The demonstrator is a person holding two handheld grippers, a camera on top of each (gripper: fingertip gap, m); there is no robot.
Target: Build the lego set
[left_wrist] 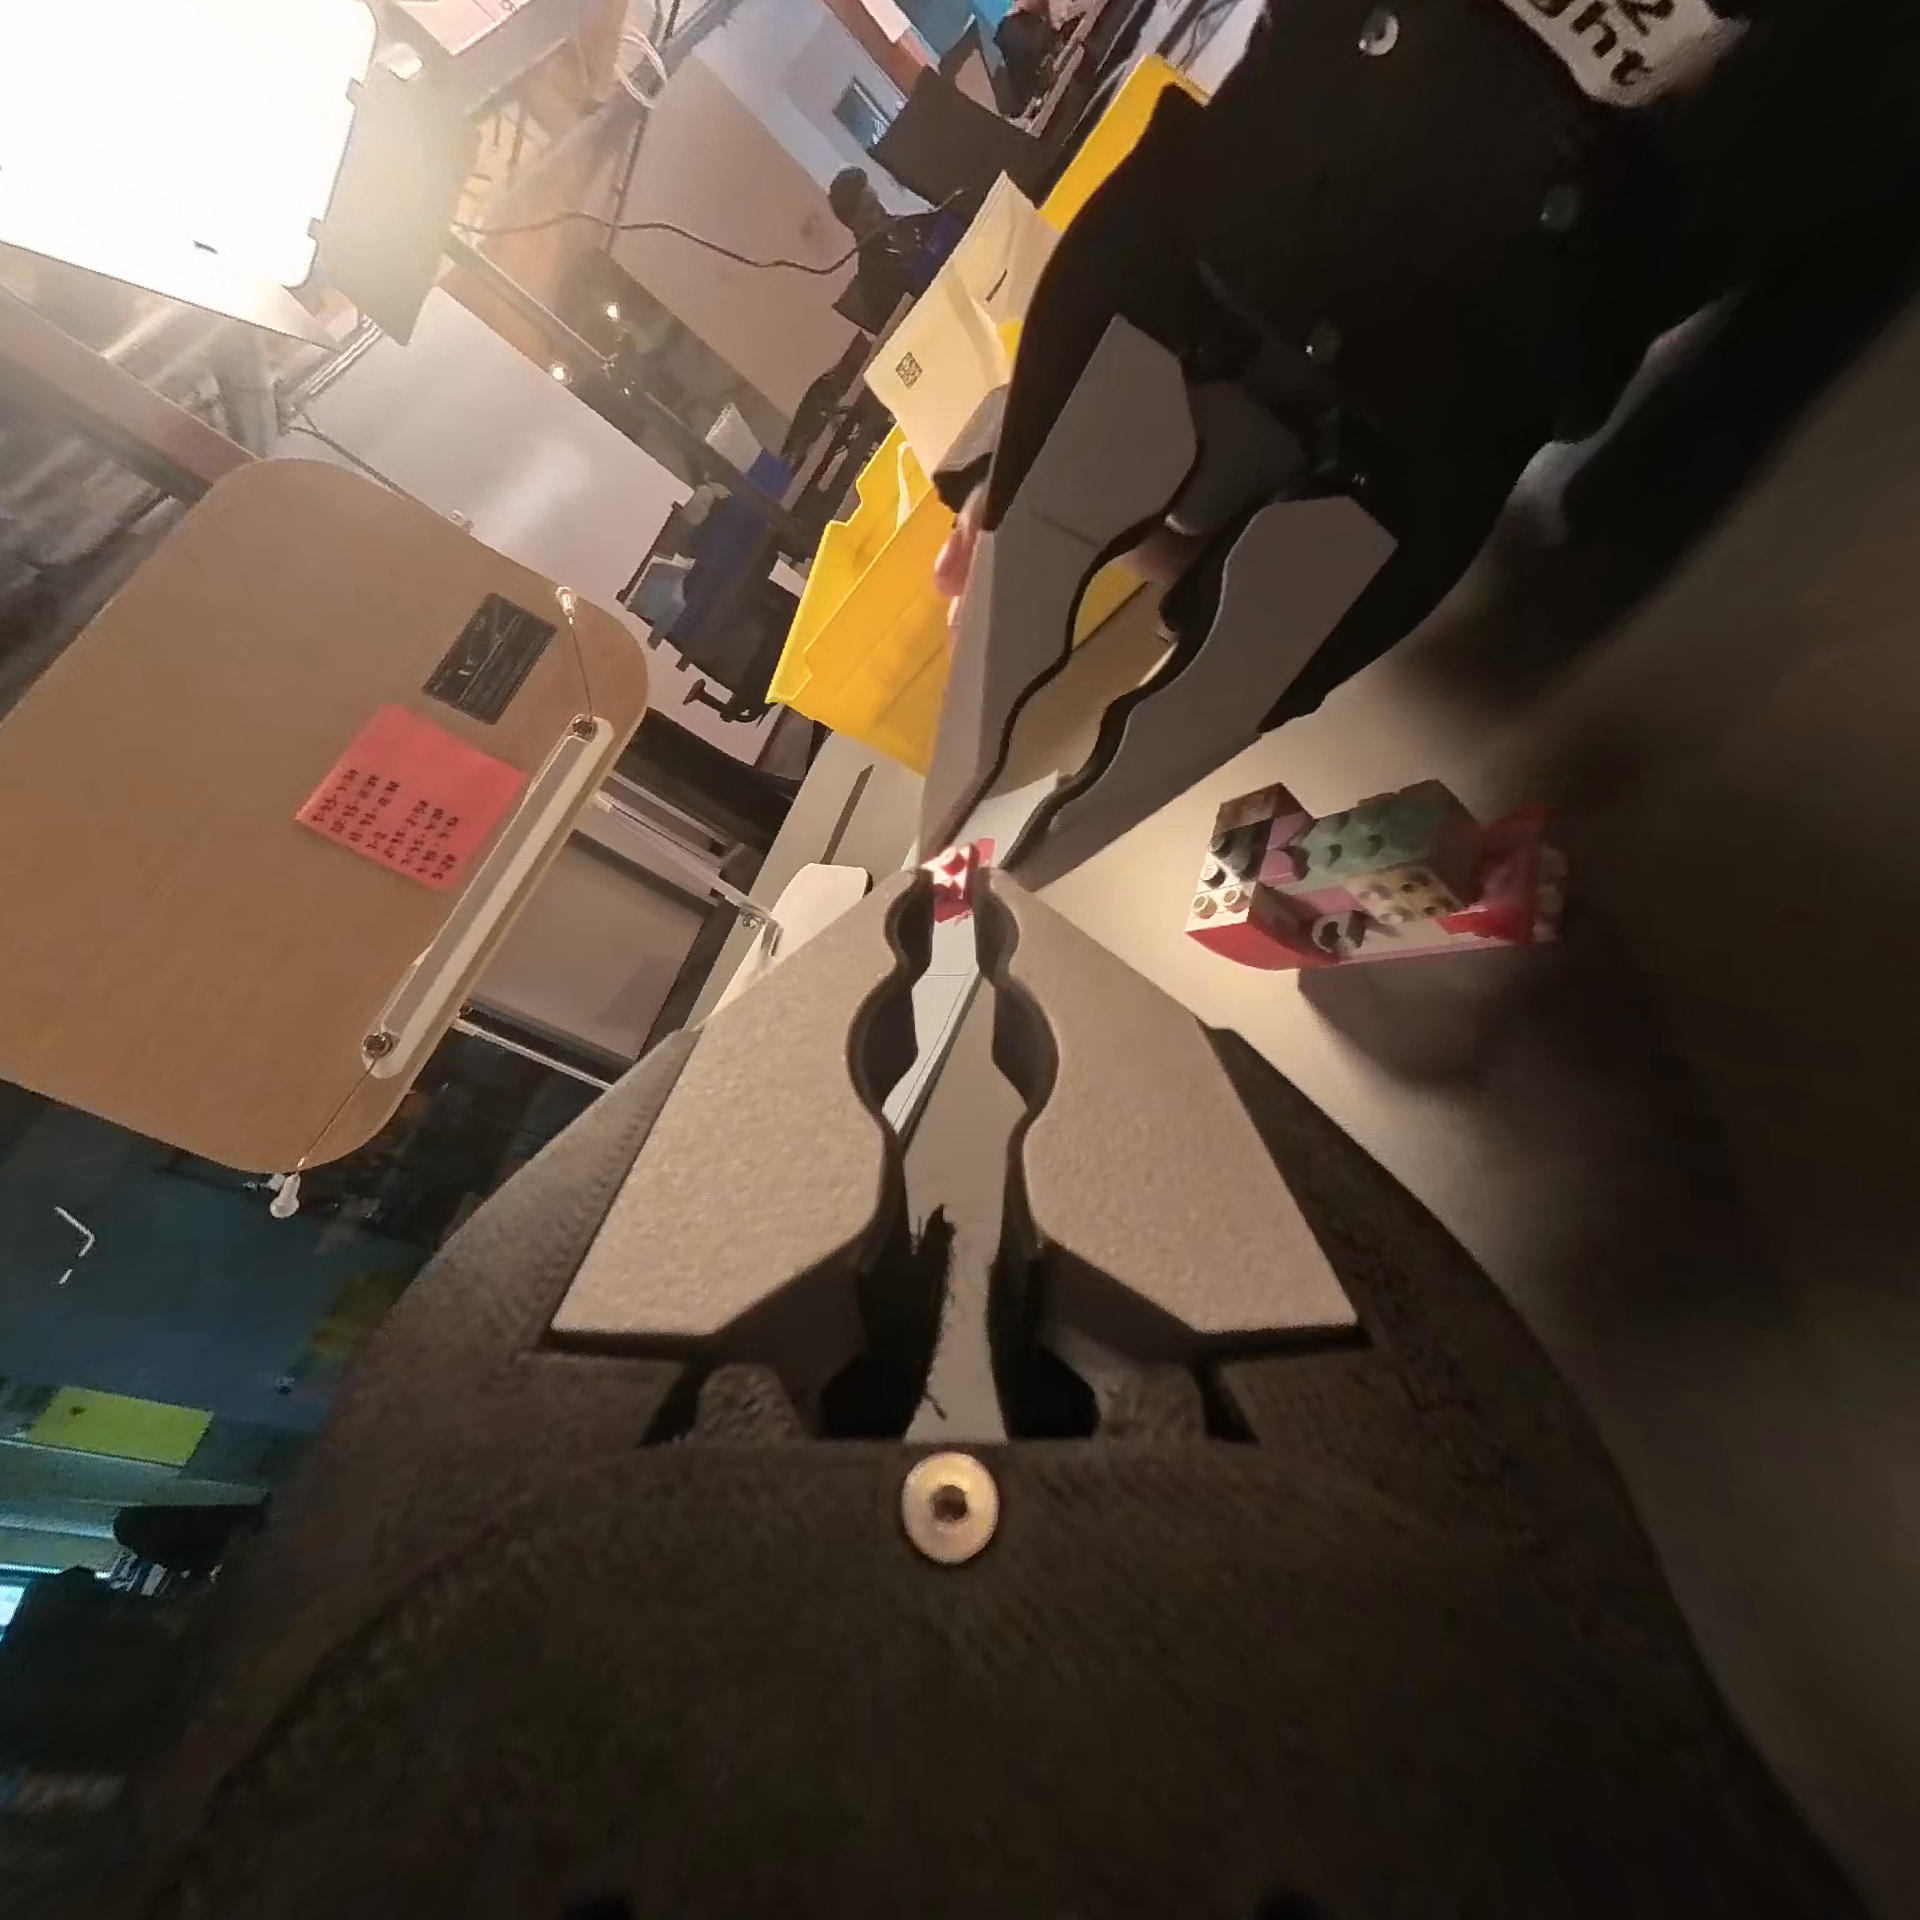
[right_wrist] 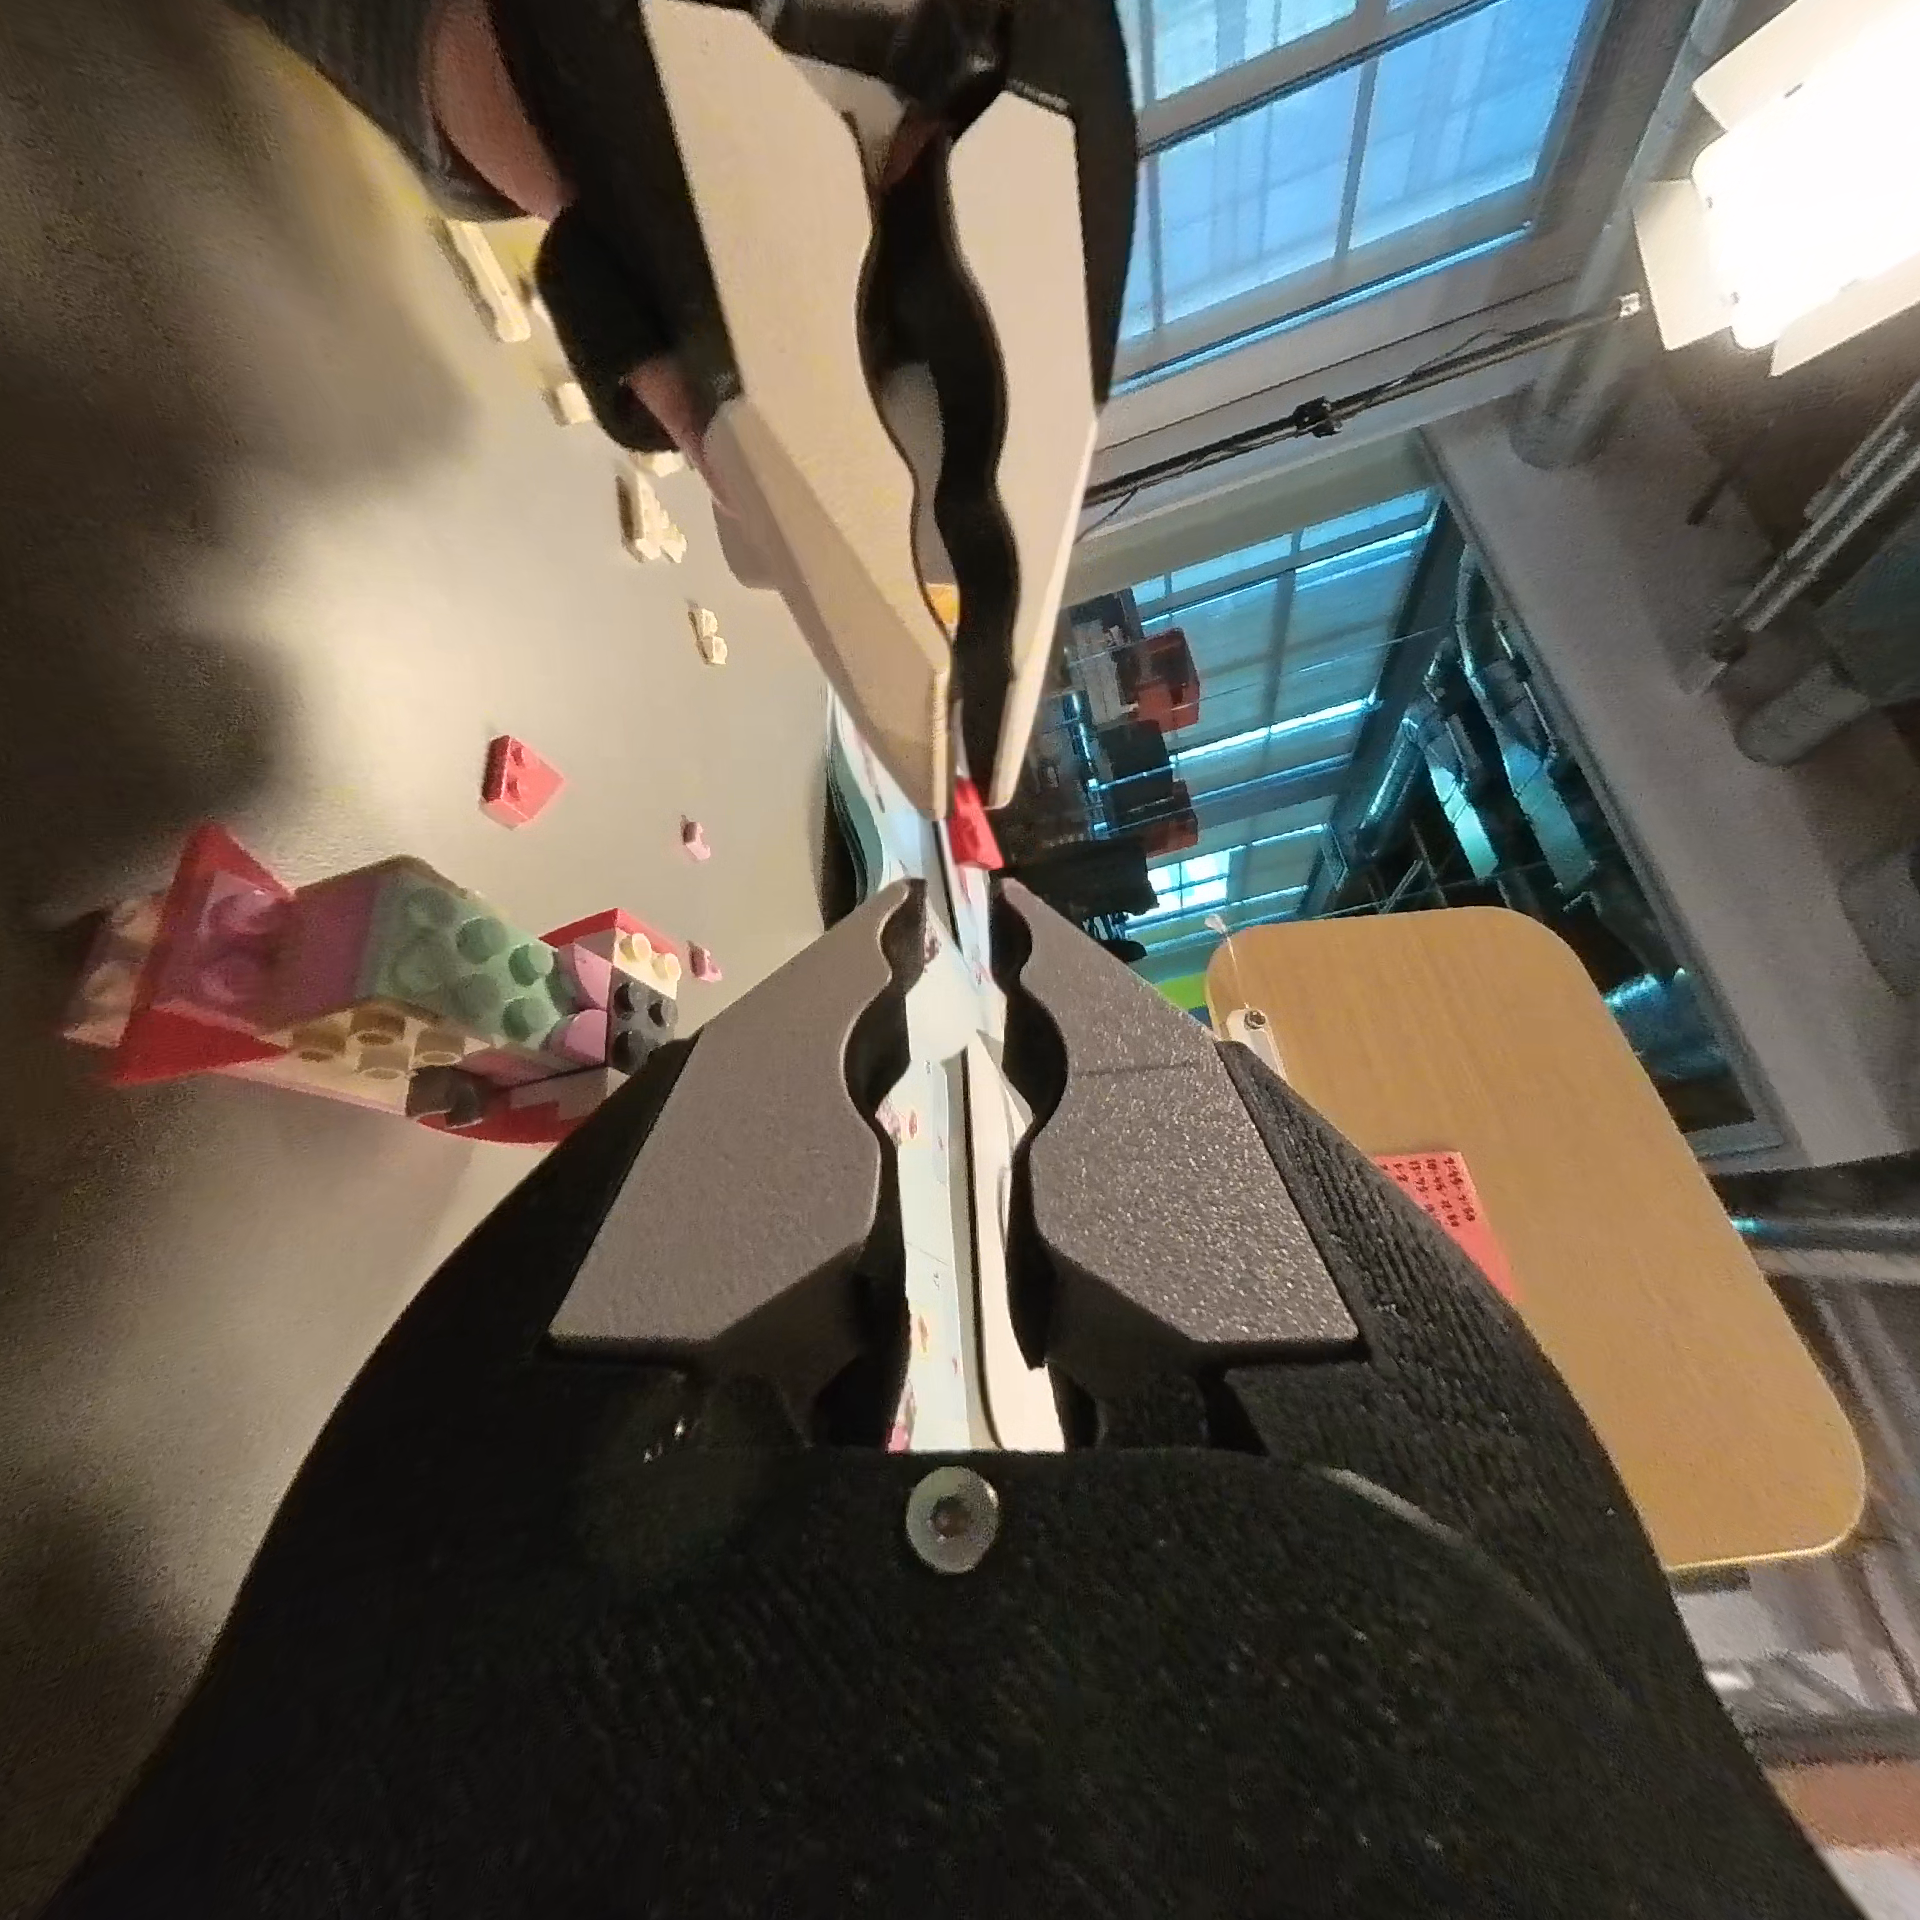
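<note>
While the left claw (left_wrist: 948,883) pinches a red brick (left_wrist: 954,878), the right claw (right_wrist: 961,896) gapes just beside it.

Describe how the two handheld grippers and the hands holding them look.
Both the left gripper and the right gripper have black, ribbed, fan-shaped bodies with a silver screw at the centre, and grey, grainy, wedge-shaped fingers with wavy inner edges. The right one bears a white label. The hand wears a black fingerless glove.
</note>
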